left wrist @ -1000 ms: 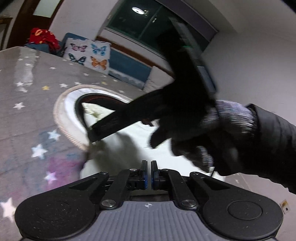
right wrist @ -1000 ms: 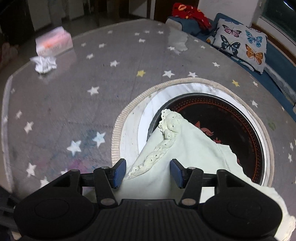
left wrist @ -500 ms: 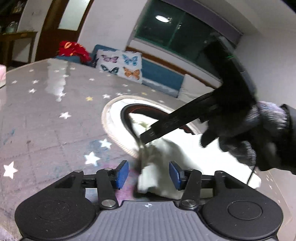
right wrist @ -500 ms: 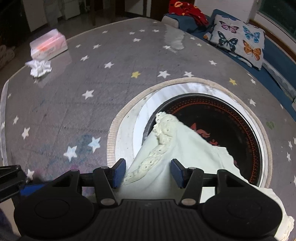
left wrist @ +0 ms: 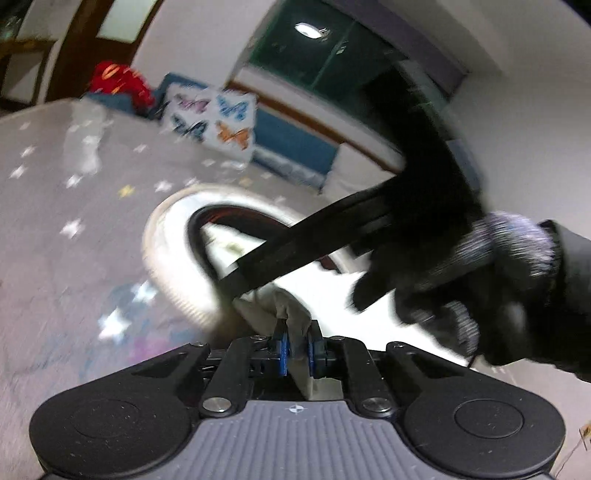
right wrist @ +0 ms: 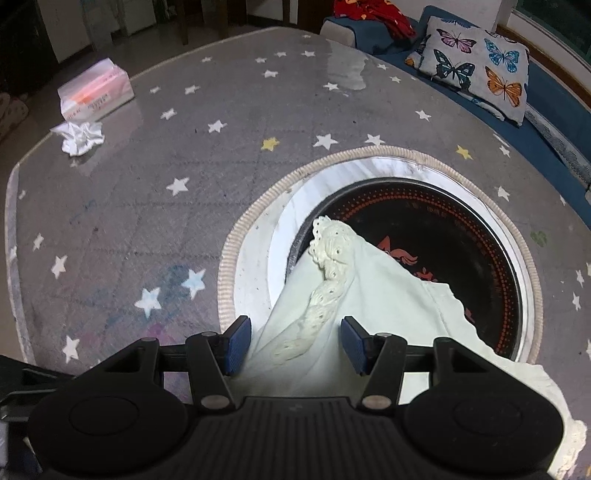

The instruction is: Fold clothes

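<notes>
Grey star-print table [right wrist: 155, 206], round, filling most of right wrist view; blurred in left wrist view [left wrist: 55, 229]. Round inset [right wrist: 513, 258] in table: ribbed beige ring, white band, black disc with red-orange pattern. Blue sofa [right wrist: 554, 147] behind table's far edge, butterfly cushion [right wrist: 476, 70] on it, red cloth [right wrist: 373, 14] at sofa's far end. Cream garment [right wrist: 384, 295] draped over near side of inset, reaching from black disc down across white band toward camera, lace-trimmed edge [right wrist: 325, 280] running up middle to a peak over disc. Right gripper [right wrist: 295, 343] above garment, jaws wide apart, blue pads [right wrist: 238, 341] either side of lace edge, not touching cloth as far as visible. In left wrist view same gripper [left wrist: 295, 254] crossing frame as a dark bar, gloved right hand [left wrist: 465, 280] on handle, heavy motion blur. Left gripper [left wrist: 297, 349] narrow, blue pads [left wrist: 282, 350] pinching a fold of garment [left wrist: 273, 310] that stands up bunched just ahead of pads, at near edge of inset. Tissue box [right wrist: 94, 90] at far left of table, crumpled tissue [right wrist: 79, 136] just beside it, both well apart from garment.
</notes>
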The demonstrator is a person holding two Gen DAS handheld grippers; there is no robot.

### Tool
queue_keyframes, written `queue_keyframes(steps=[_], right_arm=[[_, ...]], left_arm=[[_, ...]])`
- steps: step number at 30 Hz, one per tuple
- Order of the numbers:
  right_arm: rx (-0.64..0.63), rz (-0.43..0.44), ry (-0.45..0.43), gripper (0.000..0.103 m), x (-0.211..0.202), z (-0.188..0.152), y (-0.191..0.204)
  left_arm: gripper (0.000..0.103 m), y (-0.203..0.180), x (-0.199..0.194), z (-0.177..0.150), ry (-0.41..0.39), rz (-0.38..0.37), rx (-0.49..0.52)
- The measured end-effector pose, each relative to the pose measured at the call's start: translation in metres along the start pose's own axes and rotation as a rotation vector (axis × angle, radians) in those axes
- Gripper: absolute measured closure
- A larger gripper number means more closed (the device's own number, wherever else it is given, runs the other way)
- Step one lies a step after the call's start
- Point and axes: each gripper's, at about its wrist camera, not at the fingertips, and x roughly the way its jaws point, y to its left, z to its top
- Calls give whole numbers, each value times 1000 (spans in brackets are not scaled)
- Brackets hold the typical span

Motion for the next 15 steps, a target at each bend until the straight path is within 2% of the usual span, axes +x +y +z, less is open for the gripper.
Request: queue_keyframes(steps=[6,7,10,13,15], right_arm=[[-49,-60,27,51,5,3,-2],[-52,-75,26,54,5,2,-5],[-25,-67,18,78,4,0,-14],[23,-41,-28,87,-9,-10,-28],[65,-30,-65,88,-20,-20,-41]], left_arm=[[92,-25,18,11,-2,-53,49],[92,-29,21,13,-1,-57,58],[92,-37,28,15,9,-74,78],[92,-45,36,19,22,-98,103],[90,-51,39,19,30,-124,118]])
